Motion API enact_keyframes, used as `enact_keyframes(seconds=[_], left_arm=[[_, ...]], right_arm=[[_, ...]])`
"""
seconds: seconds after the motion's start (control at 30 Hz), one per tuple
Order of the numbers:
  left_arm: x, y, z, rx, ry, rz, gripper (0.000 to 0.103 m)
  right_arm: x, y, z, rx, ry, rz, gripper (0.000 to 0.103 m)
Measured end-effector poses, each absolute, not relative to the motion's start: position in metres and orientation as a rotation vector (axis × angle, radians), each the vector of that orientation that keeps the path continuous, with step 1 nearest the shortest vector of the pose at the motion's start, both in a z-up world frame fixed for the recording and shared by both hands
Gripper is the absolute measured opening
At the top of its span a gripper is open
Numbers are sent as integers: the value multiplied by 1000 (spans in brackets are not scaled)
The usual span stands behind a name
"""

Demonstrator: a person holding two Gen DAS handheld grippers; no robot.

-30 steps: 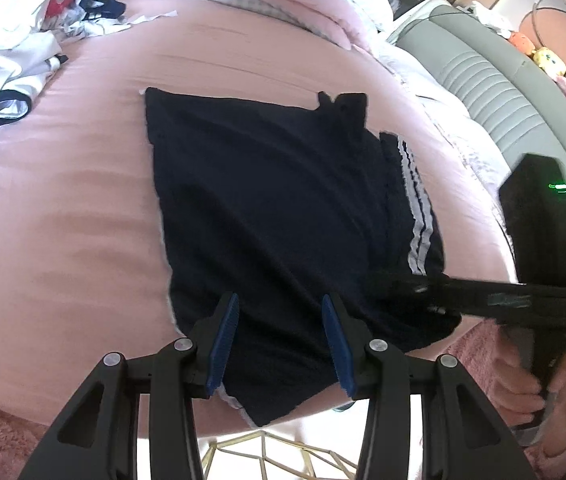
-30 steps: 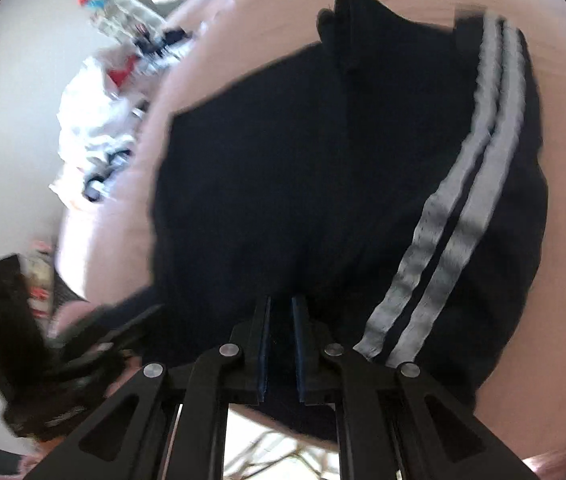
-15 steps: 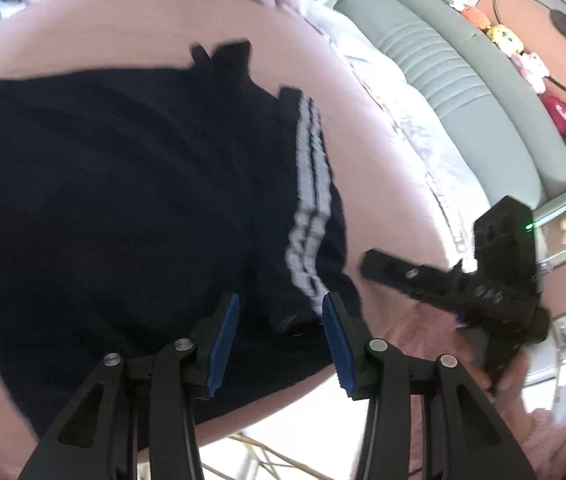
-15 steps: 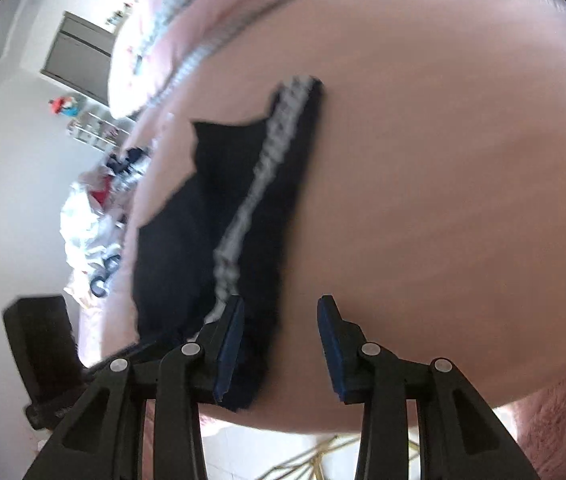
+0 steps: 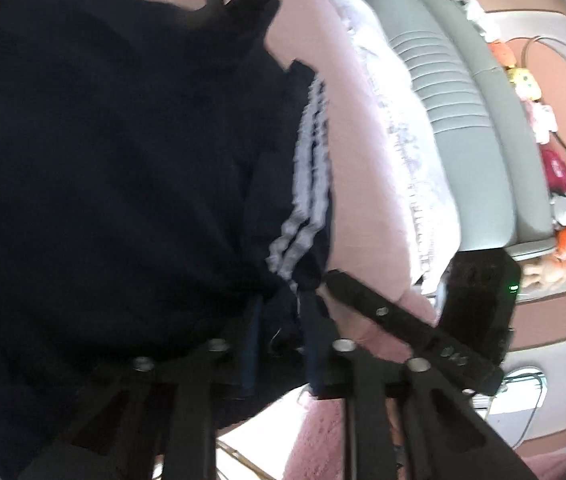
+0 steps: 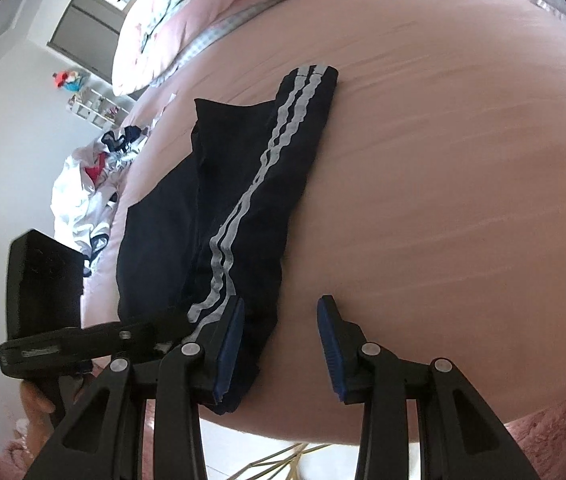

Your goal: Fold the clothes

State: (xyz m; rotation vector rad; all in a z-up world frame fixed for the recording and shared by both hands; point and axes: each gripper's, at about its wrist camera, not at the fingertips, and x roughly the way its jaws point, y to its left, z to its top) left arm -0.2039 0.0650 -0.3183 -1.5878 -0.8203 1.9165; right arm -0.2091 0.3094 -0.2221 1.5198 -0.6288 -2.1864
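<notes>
Two grippers at shorts' (image 6: 219,216) near hem: left gripper (image 5: 279,320) pinching striped corner, probably for folding; right gripper (image 6: 279,340) spread, hem just beside its left finger.

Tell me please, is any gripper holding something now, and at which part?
The left gripper seems shut on the dark striped shorts, at the near hem by the white stripes. The right gripper is open, holding nothing.

The shorts (image 6: 219,216) are lying on the bed (image 6: 443,160), reaching its near edge. The right tongs (image 6: 279,340) are sitting just right of them; the left tongs (image 6: 155,332) are coming in from the left. A heap of clothes (image 6: 83,192) is lying farther left, a pillow (image 6: 187,28) behind.
</notes>
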Motion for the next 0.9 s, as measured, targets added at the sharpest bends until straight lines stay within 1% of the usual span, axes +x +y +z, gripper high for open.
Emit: enact_keyframes(seconds=[0.17, 0.3, 0.4, 0.5, 0.63, 0.73, 0.83, 0.9], left_arm=[[-200, 55, -293, -1512, -788, 2023, 7], [-194, 38, -268, -1431, -780, 2128, 7], [-176, 10, -247, -1381, -771, 2260, 7], [-152, -16, -241, -1363, -790, 2357, 7], [-128, -39, -250, -1387, -841, 2420, 7], [-113, -47, -267, -1442, -864, 2432, 7], [-109, -45, -288, -1513, -886, 2395, 7], [-110, -43, -298, -1547, -888, 2381, 7]], right_arm=[[-209, 302, -217, 1521, -590, -2220, 37], [-212, 297, -203, 1490, -618, -2207, 37], [-219, 277, -188, 1478, -512, -2194, 37], [-220, 239, -177, 1444, -376, -2139, 37], [-213, 184, -176, 1430, -205, -2064, 37], [-202, 158, -187, 1458, -99, -2022, 37], [-199, 148, -207, 1508, 10, -2027, 37], [-195, 157, -216, 1523, 26, -2031, 37]])
